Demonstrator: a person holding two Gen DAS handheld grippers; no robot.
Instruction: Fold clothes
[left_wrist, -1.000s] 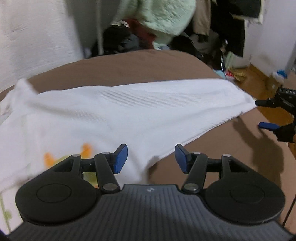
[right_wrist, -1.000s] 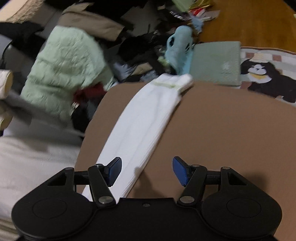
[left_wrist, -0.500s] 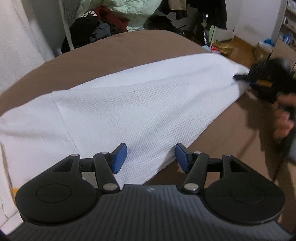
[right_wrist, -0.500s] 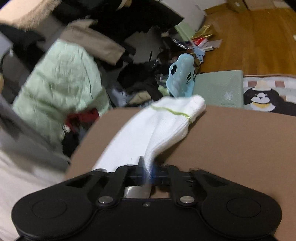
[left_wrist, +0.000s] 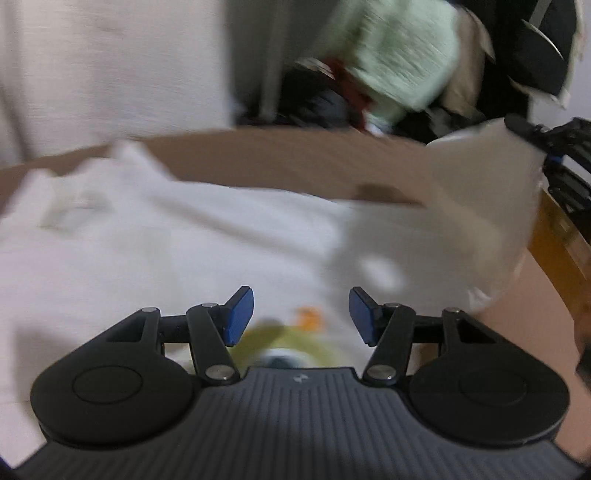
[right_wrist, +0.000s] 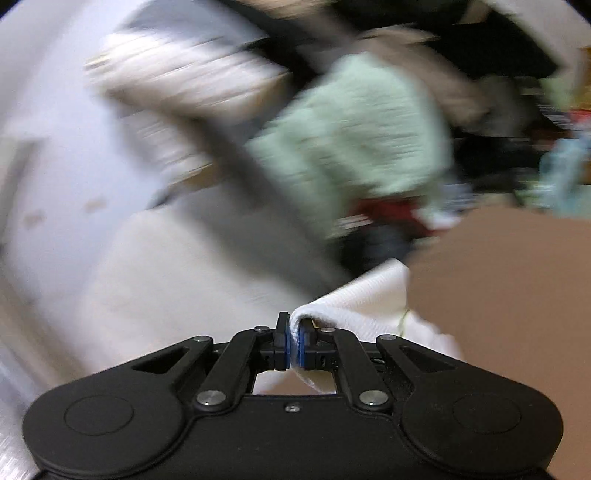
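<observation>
The white garment (left_wrist: 155, 258) lies spread on the brown surface (left_wrist: 295, 162), but its sleeve end (right_wrist: 354, 299), flat a second ago, now hangs lifted, clamped in the right gripper (right_wrist: 292, 345). So the sleeve fold has probably begun, though blur obscures detail. The left gripper (left_wrist: 301, 314) hovers over the printed body, jaws apart and empty.

Two grippers (left_wrist: 301, 312) (right_wrist: 292, 345), one white shirt (left_wrist: 147, 251) and one brown surface (left_wrist: 295, 162) were counted.
</observation>
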